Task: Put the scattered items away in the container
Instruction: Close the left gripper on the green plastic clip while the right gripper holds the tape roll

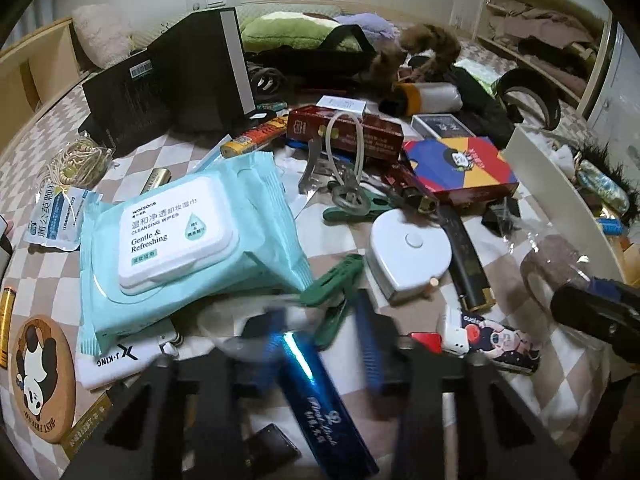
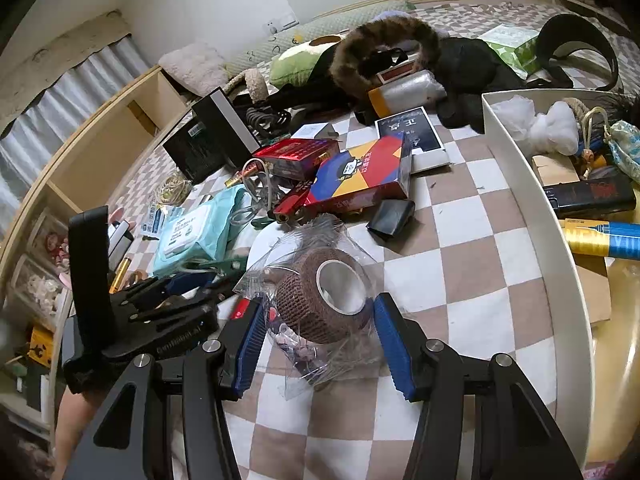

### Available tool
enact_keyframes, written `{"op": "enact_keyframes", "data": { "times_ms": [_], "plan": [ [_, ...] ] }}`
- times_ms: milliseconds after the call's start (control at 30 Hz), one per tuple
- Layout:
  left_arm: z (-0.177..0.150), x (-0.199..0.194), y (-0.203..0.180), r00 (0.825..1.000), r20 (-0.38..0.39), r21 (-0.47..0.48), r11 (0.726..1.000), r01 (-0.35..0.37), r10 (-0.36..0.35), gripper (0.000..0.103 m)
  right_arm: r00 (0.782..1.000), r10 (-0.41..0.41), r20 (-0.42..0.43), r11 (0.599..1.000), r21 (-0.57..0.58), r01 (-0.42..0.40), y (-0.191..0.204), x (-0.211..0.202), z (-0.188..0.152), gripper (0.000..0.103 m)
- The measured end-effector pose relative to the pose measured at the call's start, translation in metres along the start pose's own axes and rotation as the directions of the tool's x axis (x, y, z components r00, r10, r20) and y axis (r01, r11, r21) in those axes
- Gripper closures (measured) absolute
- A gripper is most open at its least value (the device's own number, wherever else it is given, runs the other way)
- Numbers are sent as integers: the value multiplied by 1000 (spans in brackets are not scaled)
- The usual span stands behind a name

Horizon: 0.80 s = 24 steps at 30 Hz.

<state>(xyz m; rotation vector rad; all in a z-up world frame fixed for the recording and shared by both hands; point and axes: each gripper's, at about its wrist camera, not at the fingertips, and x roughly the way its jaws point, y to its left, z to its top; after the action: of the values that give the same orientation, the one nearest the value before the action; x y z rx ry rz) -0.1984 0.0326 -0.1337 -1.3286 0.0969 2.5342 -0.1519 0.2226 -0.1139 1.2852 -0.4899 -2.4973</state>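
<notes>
Right wrist view: right gripper spread wide around brown tape roll in clear wrap, not touching, near white container at right. Left gripper clamped on blue tube beside wipes pack.

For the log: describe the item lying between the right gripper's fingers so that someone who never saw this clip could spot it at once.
Start at the white container on the right of the checkered bedspread; just left of its wall, the right gripper stands open. Between its blue pads lies a brown roll of bandage tape. It alone is a woven, hollow-cored roll wrapped in crinkled clear plastic.
</notes>
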Motion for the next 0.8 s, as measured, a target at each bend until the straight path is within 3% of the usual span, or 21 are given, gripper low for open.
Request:
{"op": "enact_keyframes", "data": {
  "times_ms": [433,533,800],
  "plan": [
    [-9,-19,1,997,37,-22,997,70,-69,83,1000,12,1,1000,11,-12,-1,-1,-1,48],
    [-11,-26,2,995,53,-29,996,85,-83,92,1000,13,2,1000,12,-13,-1,-2,-1,48],
    [-13,-28,4,994,63,-37,995,88,-85,92,1000,16,5,1000,19,-16,-2,-4,-2,48]
  ]
}}
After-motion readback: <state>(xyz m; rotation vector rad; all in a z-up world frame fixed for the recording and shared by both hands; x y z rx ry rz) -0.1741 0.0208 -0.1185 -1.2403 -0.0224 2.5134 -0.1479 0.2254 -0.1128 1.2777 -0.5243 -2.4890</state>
